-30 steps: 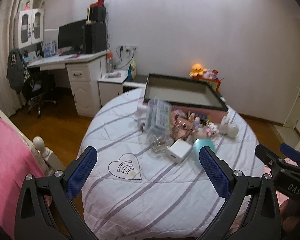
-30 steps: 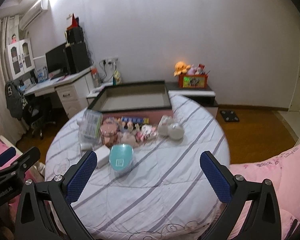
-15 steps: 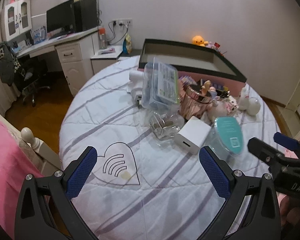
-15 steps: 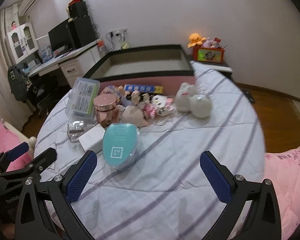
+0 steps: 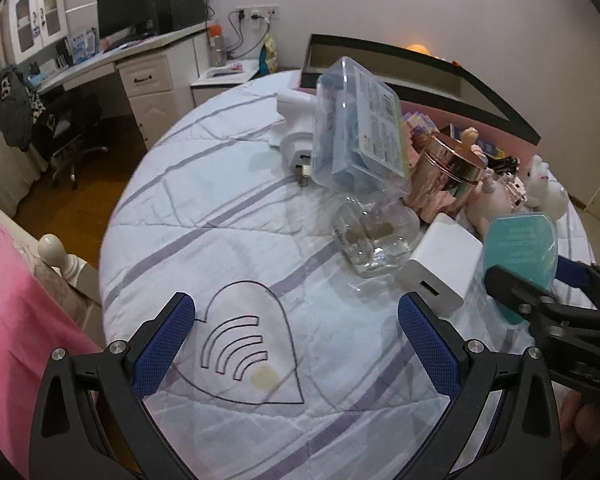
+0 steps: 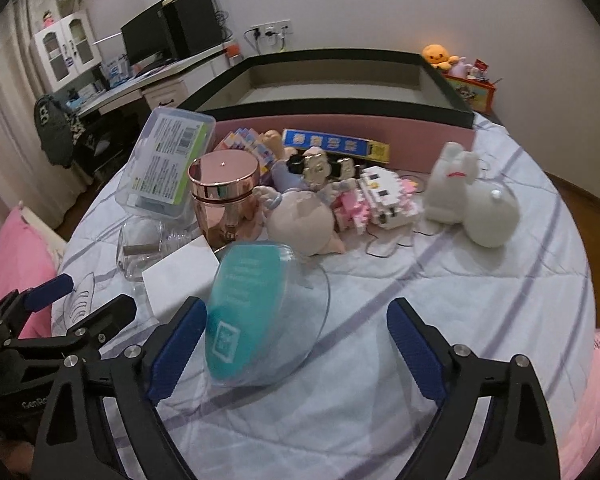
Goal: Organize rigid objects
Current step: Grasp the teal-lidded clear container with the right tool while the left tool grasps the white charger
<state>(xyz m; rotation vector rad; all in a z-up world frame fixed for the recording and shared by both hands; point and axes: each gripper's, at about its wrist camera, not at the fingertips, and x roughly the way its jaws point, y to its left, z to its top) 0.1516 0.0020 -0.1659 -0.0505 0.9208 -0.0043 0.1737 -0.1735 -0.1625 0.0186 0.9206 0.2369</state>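
A pile of objects lies on a round table with a striped cloth (image 5: 220,208). A teal oval case in a clear shell (image 6: 256,308) lies nearest, partly between the fingers of my open right gripper (image 6: 296,348). Behind it are a white box (image 6: 180,276), a rose-gold jar (image 6: 224,196), a clear plastic box with a green label (image 6: 168,160) and a clear glass piece (image 5: 376,240). My left gripper (image 5: 296,344) is open and empty above a heart-shaped print (image 5: 244,344), left of the white box (image 5: 444,268).
A large open black-rimmed pink box (image 6: 340,92) stands behind the pile. Toys lie in front of it: a pink plush (image 6: 300,220), a block cat (image 6: 384,196), a white rabbit (image 6: 472,200). A desk (image 5: 140,64) and pink bedding (image 5: 16,320) flank the table.
Both grippers have moved forward and down toward the table. The pile is now much closer, and the teal case has come between the right fingers. Both stay open.
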